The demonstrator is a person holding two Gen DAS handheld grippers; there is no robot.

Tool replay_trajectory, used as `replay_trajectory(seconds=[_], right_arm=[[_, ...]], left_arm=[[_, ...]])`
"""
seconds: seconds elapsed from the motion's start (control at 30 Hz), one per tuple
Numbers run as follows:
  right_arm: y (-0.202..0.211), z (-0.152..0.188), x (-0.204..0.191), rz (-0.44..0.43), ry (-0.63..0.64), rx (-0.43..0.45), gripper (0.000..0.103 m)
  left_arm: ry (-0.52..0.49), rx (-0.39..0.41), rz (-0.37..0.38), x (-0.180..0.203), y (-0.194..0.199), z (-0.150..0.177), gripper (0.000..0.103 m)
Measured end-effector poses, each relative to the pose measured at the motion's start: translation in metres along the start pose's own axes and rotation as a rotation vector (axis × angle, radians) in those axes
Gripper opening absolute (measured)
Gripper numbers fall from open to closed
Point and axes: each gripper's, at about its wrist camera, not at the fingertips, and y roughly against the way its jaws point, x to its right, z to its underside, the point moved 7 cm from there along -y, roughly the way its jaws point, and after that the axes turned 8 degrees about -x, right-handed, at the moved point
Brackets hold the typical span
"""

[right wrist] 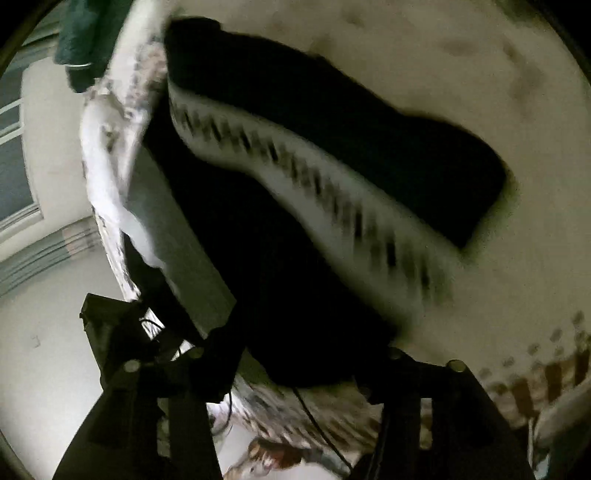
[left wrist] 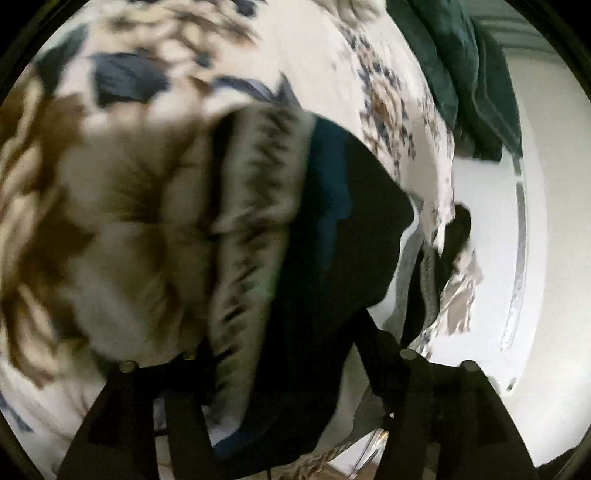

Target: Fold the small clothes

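Observation:
A small dark garment (left wrist: 332, 229) with a white band printed with black letters (left wrist: 251, 236) hangs lifted over a floral bedspread (left wrist: 147, 74). My left gripper (left wrist: 291, 387) is shut on the garment's dark cloth, which fills the gap between its fingers. In the right wrist view the same garment (right wrist: 332, 122) and its lettered band (right wrist: 332, 199) stretch up and away from my right gripper (right wrist: 299, 369), which is shut on the dark cloth. Both views are motion-blurred.
A dark green cloth (left wrist: 461, 74) lies at the far edge of the bed, also seen in the right wrist view (right wrist: 81, 33). White wall and floor (left wrist: 517, 240) lie beyond the bed edge. A window (right wrist: 14, 166) shows at left.

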Motion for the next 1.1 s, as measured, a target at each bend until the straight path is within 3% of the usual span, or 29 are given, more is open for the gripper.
replay_trajectory(seconds=[0.17,0.27,0.3,0.33,0.37,0.47,0.53,0.6,0.67,0.73,0.77,0.83,0.9,0.93,0.97,1.1], right_arm=[[0.046,0.003,0.018,0.082,0.025,-0.019,0.059],[0.078,-0.012,0.001,0.104,0.048,0.038,0.059],[0.087,-0.021,-0.006,0.099,0.068,0.058,0.059],[0.095,-0.037,-0.018,0.107,0.101,0.086,0.059],[0.1,-0.044,-0.031,0.117,0.124,0.101,0.059],[0.098,-0.093,-0.072,0.145,0.256,0.133,0.07],[0.093,-0.116,-0.081,0.159,0.316,0.135,0.071],[0.071,-0.148,-0.084,0.183,0.317,0.078,0.071],[0.042,-0.171,-0.092,0.15,0.295,-0.002,0.071],[0.035,-0.177,-0.095,0.123,0.302,-0.004,0.052],[0.036,-0.176,-0.099,0.131,0.325,0.02,0.02],[0.045,-0.171,-0.108,0.1,0.348,0.07,0.017],[0.056,-0.166,-0.118,0.094,0.382,0.12,0.016],[0.063,-0.163,-0.123,0.095,0.401,0.142,0.016],[0.068,-0.16,-0.127,0.114,0.428,0.163,0.016],[0.076,-0.158,-0.148,0.132,0.501,0.217,0.016]], left_arm=[[0.061,0.148,0.01,-0.005,0.025,-0.039,0.063],[0.048,0.198,-0.004,-0.006,0.023,-0.066,0.061],[0.04,0.216,-0.007,-0.01,0.021,-0.073,0.036],[0.028,0.224,-0.006,-0.005,0.017,-0.079,0.021],[0.033,0.224,-0.009,-0.008,0.017,-0.083,0.018],[0.042,0.271,0.003,-0.01,0.028,-0.092,0.017],[0.046,0.293,0.022,-0.009,0.035,-0.096,0.017],[0.036,0.279,0.049,-0.01,0.042,-0.09,0.018],[0.044,0.255,0.052,-0.01,0.039,-0.087,0.021],[0.053,0.246,0.066,-0.012,0.039,-0.083,0.045],[0.061,0.246,0.073,-0.014,0.039,-0.081,0.063],[0.063,0.248,0.099,-0.014,0.036,-0.077,0.063],[0.039,0.262,0.068,-0.01,0.033,-0.074,0.057],[0.025,0.271,0.043,-0.008,0.031,-0.073,0.045],[0.016,0.262,0.025,-0.005,0.025,-0.073,0.019],[0.032,0.29,0.002,-0.005,0.028,-0.078,0.016]])
